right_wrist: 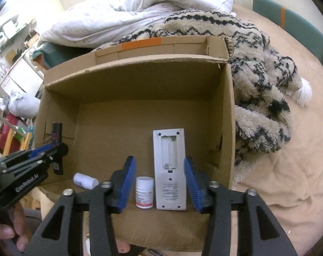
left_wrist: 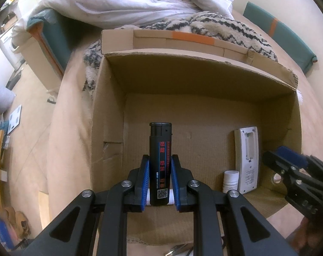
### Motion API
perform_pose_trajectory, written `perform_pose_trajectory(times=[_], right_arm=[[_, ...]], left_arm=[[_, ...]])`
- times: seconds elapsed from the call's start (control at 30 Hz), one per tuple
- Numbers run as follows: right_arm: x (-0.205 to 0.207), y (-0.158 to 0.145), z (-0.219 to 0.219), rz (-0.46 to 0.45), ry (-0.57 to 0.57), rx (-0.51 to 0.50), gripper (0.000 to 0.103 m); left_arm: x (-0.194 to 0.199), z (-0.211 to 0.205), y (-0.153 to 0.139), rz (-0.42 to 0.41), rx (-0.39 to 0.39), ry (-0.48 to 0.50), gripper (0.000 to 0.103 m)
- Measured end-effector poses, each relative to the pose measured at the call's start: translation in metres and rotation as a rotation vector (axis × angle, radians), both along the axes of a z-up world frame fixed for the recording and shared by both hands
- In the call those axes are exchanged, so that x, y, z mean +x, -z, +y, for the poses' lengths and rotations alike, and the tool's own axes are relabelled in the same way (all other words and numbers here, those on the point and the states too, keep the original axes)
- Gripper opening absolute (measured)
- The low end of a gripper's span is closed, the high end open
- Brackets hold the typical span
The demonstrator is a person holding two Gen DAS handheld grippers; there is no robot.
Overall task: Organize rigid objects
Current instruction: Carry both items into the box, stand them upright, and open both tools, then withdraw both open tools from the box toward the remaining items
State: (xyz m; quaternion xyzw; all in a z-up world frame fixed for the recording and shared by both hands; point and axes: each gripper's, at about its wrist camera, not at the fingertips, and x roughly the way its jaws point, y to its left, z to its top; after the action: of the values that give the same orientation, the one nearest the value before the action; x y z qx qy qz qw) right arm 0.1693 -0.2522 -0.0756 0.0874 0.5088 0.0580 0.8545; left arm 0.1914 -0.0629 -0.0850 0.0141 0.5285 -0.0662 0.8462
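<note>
1. Gripping a black lighter (left_wrist: pixel 160 162) upright, the left gripper (left_wrist: pixel 160 183) clamps its blue pads on the lower body, over the cardboard box (left_wrist: pixel 110 111); left wrist view.
2. Right wrist view: right gripper (right_wrist: pixel 160 183) jaws spread, untouching; white remote (right_wrist: pixel 170 170) and pill bottle (right_wrist: pixel 144 192) lie between them on the box floor.

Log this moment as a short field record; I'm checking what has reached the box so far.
container: open brown cardboard box on a bed
left claw: shut on a black rectangular lighter, held over the box
right claw: open, holding nothing
flat on box floor: white plastic remote, back up, battery cover missing
beside remote: small white pill bottle, upright
also inside: white cylinder lying on its side
</note>
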Motion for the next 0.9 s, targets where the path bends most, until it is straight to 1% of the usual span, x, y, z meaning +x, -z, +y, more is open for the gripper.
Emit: perform_pose_trajectory(times=[0.07, 0.1, 0.13, 0.17, 0.2, 0.23, 0.27, 0.33, 0.43, 0.63, 0.7, 0.83, 0.9], right_arm=[[0.000, -0.004, -0.002, -0.014, 0.009, 0.017, 0.070], [0.000, -0.005, -0.003, -0.019, 0.011, 0.026, 0.072], [0.000, -0.006, -0.003, -0.022, 0.014, 0.036, 0.077], [0.000, -0.007, -0.004, -0.024, 0.018, 0.044, 0.084], [0.000, -0.008, -0.005, -0.030, 0.023, 0.052, 0.088], [0.000, -0.009, -0.006, -0.040, 0.021, 0.066, 0.094], [-0.001, -0.011, -0.006, -0.052, 0.021, 0.072, 0.101], [-0.003, -0.017, -0.006, -0.091, 0.024, 0.063, 0.103], [-0.004, -0.023, -0.006, -0.123, 0.023, 0.070, 0.103], [-0.007, -0.023, -0.010, -0.119, 0.041, 0.069, 0.103], [-0.009, -0.025, -0.014, -0.123, 0.051, 0.084, 0.103], [-0.015, -0.031, -0.020, -0.136, 0.074, 0.118, 0.103], [-0.021, -0.034, -0.023, -0.142, 0.077, 0.122, 0.103]], left_arm=[[-0.001, -0.002, -0.002, -0.005, 0.004, 0.009, 0.018], [-0.001, -0.002, -0.002, -0.008, 0.007, 0.011, 0.020], [-0.001, -0.003, -0.003, -0.012, 0.012, 0.012, 0.023], [-0.002, -0.004, -0.004, -0.015, 0.015, 0.013, 0.036], [-0.002, -0.004, -0.006, -0.019, 0.018, 0.012, 0.056], [-0.003, -0.004, -0.007, -0.027, 0.023, 0.007, 0.066], [-0.004, -0.004, -0.010, -0.047, 0.028, -0.001, 0.071], [-0.005, -0.006, -0.015, -0.071, 0.039, 0.004, 0.071], [-0.005, -0.007, -0.018, -0.077, 0.051, 0.019, 0.071], [-0.007, -0.002, -0.019, -0.071, 0.049, 0.001, 0.071], [-0.010, 0.002, -0.022, -0.069, 0.040, -0.003, 0.071], [-0.016, 0.005, -0.032, -0.081, 0.027, 0.000, 0.071], [-0.021, 0.008, -0.040, -0.101, 0.027, 0.005, 0.071]])
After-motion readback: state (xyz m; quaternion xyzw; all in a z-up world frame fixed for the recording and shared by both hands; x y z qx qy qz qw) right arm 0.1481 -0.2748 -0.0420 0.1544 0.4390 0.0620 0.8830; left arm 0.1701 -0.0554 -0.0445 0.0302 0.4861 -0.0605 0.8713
